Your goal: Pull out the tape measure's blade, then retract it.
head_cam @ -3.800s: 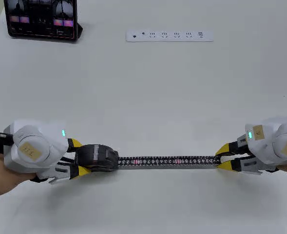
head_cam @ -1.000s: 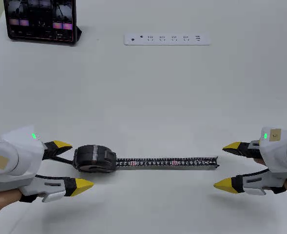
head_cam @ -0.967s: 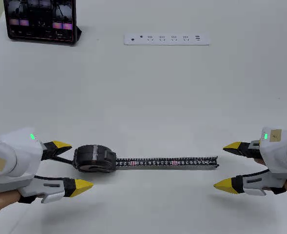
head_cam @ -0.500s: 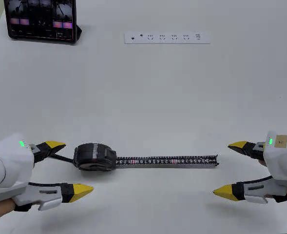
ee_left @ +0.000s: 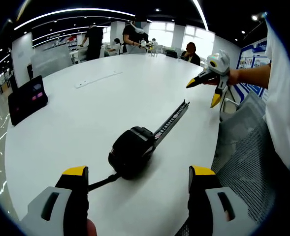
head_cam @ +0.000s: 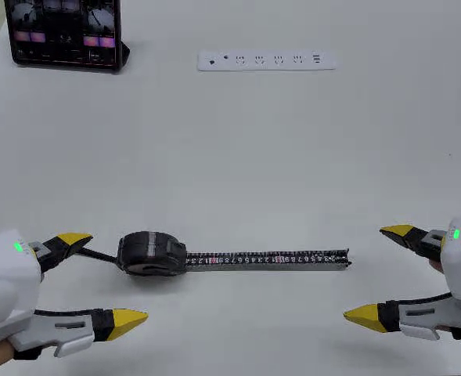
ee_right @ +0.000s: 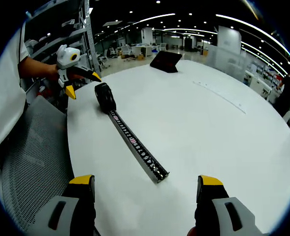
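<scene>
On the white table [head_cam: 238,157], at the left edge of the head view, the left gripper [head_cam: 111,277] is held low with its yellow-tipped jaws spread wide apart, and nothing is gripped between them. A thin black strap [head_cam: 97,254] is seen running from the far jaw's tip to the tape measure's case [head_cam: 150,253]; whether the strap touches that jaw cannot be told. The dark, rounded case is laid on its side just beyond the left jaws, clear of both tips. In the left gripper view it is framed between the two jaws, a little ahead of them.

From the case the blade [head_cam: 265,259] is drawn out to the right and lies flat on the table, its printed numbers facing up. The blade's end hook [head_cam: 346,259] rests on the table short of the right gripper [head_cam: 369,272], apart from it. That gripper's jaws are likewise parted wide and hold nothing. In the right gripper view the blade's end is seen just ahead, between the two jaws, with the case at the far end.

Well behind the tape measure, near the far edge, a dark tablet [head_cam: 64,31] is propped at the left and a white power strip [head_cam: 265,59] is laid flat to its right.
</scene>
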Motion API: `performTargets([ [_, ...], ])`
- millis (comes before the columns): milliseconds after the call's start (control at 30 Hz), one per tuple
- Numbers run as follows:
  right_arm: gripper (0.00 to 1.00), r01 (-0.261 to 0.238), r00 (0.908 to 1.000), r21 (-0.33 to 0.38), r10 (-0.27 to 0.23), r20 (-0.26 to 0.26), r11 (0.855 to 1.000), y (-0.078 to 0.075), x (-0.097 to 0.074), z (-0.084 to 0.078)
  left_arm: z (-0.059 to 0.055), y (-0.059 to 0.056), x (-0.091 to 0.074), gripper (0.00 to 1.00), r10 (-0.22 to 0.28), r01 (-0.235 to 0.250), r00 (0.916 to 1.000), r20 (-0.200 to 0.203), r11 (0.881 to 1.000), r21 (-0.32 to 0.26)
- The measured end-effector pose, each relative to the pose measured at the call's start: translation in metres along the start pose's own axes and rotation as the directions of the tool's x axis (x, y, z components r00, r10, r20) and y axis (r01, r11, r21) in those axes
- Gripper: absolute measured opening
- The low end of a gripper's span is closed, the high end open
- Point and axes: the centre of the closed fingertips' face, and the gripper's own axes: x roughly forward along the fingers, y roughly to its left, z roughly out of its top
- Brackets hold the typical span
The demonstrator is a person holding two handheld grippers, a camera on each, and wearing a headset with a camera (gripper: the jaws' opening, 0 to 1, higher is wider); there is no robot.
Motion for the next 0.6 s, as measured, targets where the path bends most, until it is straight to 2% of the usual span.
performTargets([
  [333, 0.9, 0.012, 0.9998, 0.002, -0.012, 0.019, 1.0, 0.007, -0.003, 0.003, -0.007, -0.004, -0.008, 0.84, 0.034, -0.034, 0.9993, 0.014, 0.999, -0.028],
  [600, 0.96, 0.043, 0.9983, 0.013, -0.043, 0.039, 0.999, 0.006, -0.008, 0.003, -0.005, -0.003, -0.012, 0.86, 0.059, -0.057, 0.9976, 0.037, 0.997, -0.053],
])
